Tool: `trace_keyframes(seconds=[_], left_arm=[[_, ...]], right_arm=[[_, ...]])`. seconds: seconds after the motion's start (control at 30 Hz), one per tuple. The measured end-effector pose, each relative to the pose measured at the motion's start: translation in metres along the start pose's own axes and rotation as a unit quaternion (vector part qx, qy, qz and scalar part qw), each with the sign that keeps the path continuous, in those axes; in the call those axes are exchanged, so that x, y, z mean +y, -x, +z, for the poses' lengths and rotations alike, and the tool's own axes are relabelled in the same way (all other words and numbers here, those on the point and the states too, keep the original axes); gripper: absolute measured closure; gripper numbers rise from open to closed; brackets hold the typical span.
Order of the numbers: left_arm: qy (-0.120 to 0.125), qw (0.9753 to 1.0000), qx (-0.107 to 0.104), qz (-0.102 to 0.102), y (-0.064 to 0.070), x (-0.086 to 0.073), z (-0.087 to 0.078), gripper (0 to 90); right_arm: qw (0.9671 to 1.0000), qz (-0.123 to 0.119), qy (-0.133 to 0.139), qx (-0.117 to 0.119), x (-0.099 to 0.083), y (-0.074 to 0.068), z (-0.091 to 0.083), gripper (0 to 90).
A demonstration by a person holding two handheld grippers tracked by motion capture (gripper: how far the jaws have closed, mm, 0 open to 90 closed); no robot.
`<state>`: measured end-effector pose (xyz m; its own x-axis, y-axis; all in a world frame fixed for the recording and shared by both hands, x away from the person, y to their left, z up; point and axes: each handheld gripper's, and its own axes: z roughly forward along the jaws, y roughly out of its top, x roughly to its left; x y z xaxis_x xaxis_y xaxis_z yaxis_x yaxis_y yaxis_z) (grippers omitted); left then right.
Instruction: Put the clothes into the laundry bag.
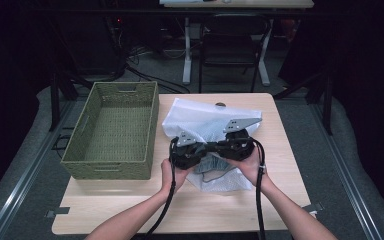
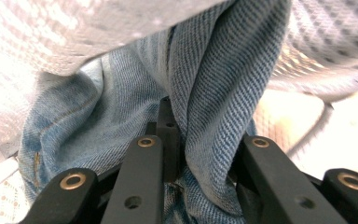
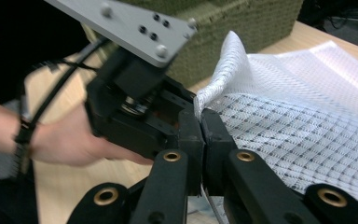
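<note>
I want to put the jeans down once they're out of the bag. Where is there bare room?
Bare wood runs along the table's near edge and right of the mesh bag. The woven basket is empty. It's crowded mid-table, where both tools work the bag's mouth.

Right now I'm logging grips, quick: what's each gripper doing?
Left gripper: shut on the blue denim garment.
Right gripper: shut on the white mesh bag edge.

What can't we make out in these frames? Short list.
- Denim garment: left gripper view, its type and full extent are hidden by the white mesh bag over it and by the frame edges.
- Bag opening: high view, covered by both grippers and hands.
- Left gripper jaw tips: high view, buried in fabric.
- Small dark item beyond the bag: high view, too small to identify.
- Green basket near inner wall: high view, hidden by its own rim.
</note>
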<state>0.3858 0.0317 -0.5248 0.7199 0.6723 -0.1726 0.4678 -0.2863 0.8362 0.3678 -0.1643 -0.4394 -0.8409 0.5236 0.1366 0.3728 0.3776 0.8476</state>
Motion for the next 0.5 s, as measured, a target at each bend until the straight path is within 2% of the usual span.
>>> trace_keyframes(seconds=[0.07, 0.1, 0.13, 0.17, 0.2, 0.23, 0.27, 0.3, 0.33, 0.37, 0.4, 0.5], left_arm=[[0.000, 1.0000, 0.002, -0.002, 0.000, -0.001, 0.003, 76.7], [-0.008, 1.0000, 0.005, 0.003, 0.000, -0.003, 0.007, 76.7], [-0.010, 0.9999, 0.006, -0.009, -0.003, -0.009, 0.015, 76.2], [-0.010, 0.9999, 0.006, -0.009, -0.003, -0.009, 0.015, 75.9], [0.005, 0.9997, 0.006, -0.021, -0.005, -0.010, 0.019, 75.7], [0.005, 0.9997, 0.006, -0.021, -0.005, -0.010, 0.019, 75.5], [0.018, 0.9993, 0.008, -0.031, -0.005, -0.008, 0.019, 75.3], [0.018, 0.9993, 0.008, -0.031, -0.005, -0.008, 0.019, 75.3], [0.033, 0.9987, 0.006, -0.040, -0.004, -0.006, 0.018, 75.3], [0.033, 0.9987, 0.006, -0.040, -0.004, -0.006, 0.018, 75.3], [0.045, 0.9981, 0.010, -0.040, -0.003, -0.005, 0.017, 75.2], [0.033, 0.9987, 0.005, -0.038, -0.005, -0.005, 0.021, 72.9]], right_arm=[[0.9999, 0.006, 0.009, 0.005, 0.000, 0.000, -0.005, 88.8], [0.9999, 0.006, 0.009, 0.005, 0.000, 0.000, -0.005, 88.8], [0.9999, 0.009, 0.006, 0.005, -0.001, 0.002, -0.007, 88.8], [0.9999, 0.009, 0.006, 0.005, -0.001, 0.002, -0.007, 88.8], [0.9998, 0.018, -0.008, 0.006, -0.005, 0.007, -0.006, 88.8], [0.9998, 0.018, -0.008, 0.006, -0.005, 0.007, -0.006, 88.8], [0.9993, 0.026, -0.025, 0.003, -0.010, 0.011, -0.003, 88.7], [0.9993, 0.026, -0.025, 0.003, -0.010, 0.011, -0.003, 88.7], [0.9991, 0.032, -0.027, 0.005, -0.013, 0.014, -0.001, 88.7], [0.9991, 0.032, -0.027, 0.005, -0.013, 0.014, -0.001, 88.7], [0.9994, 0.029, -0.020, 0.008, -0.011, 0.012, -0.004, 88.7], [0.9995, 0.026, -0.017, 0.008, -0.010, 0.011, -0.005, 88.7]])
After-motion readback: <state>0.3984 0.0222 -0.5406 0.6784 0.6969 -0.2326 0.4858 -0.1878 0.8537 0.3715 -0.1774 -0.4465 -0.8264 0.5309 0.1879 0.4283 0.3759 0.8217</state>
